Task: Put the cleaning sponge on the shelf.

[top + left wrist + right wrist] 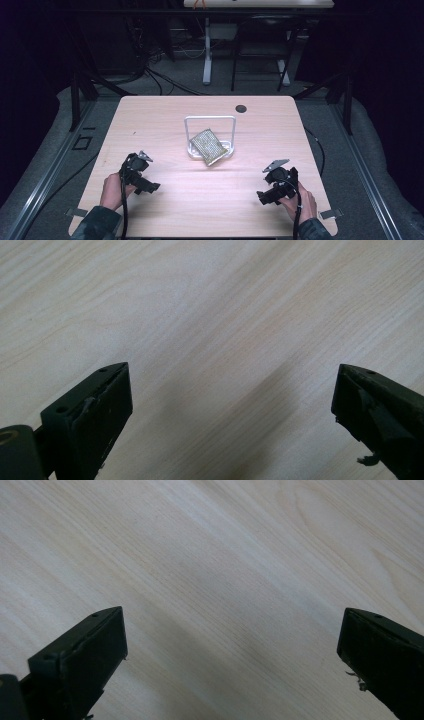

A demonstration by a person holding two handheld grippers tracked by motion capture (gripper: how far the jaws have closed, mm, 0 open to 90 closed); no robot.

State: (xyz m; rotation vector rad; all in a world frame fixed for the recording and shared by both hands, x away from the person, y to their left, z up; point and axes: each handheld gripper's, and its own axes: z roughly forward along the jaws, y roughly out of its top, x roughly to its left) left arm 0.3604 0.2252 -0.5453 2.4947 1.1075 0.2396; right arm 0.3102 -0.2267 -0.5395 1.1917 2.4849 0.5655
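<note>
High view: a pale wooden table [165, 115] stands in a dark room, with a person's two hands coming in at its near edge, each holding a black gripper. The left gripper [146, 186] sits near the table's near-left part, held by the left hand [114, 191], its jaws pointing toward the middle of the table. The right gripper [265, 195] sits near the near-right part, held by the right hand [299, 202], jaws pointing inward as well. Between them and farther back, about mid-table, stands a white wire rack [210, 120] on a small base. A flat, woven-looking metallic pad [208, 146] leans tilted in the rack, its lower corner reaching past the base toward the near side. A small dark round spot [241, 108] lies on the table near the far edge. Left gripper view shows the left gripper [231, 405] with jaws wide apart over bare wood grain, nothing between them. Right gripper view shows the right gripper [232, 647] likewise with jaws spread wide above bare wood, holding nothing.
</note>
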